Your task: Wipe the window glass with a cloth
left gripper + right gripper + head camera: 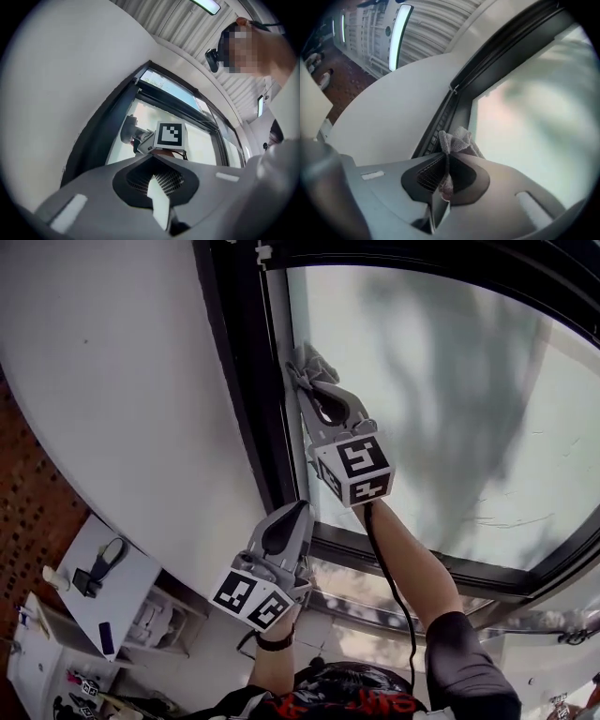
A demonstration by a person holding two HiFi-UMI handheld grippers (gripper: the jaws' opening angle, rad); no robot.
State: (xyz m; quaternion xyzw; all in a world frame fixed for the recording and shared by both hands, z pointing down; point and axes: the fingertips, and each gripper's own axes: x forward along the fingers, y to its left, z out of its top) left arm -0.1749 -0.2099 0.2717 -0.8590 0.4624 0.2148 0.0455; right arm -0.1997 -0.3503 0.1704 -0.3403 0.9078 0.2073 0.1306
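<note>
Because the cloth point(312, 362) is pinched in a small bunch, a drag across the frame point(239, 381) could pull it free, or bare jaw tips could scrape the window glass point(450, 399).

Head view: the right gripper point(302, 385) presses the cloth at the pane's left edge, against the frame. The left gripper point(292, 514) hangs lower, beside the wall, touching nothing.

Left gripper view: its jaws meet with nothing between them.

Right gripper view: the jaws are clamped on the cloth, whose folds bulge past the tips at the glass edge.
</note>
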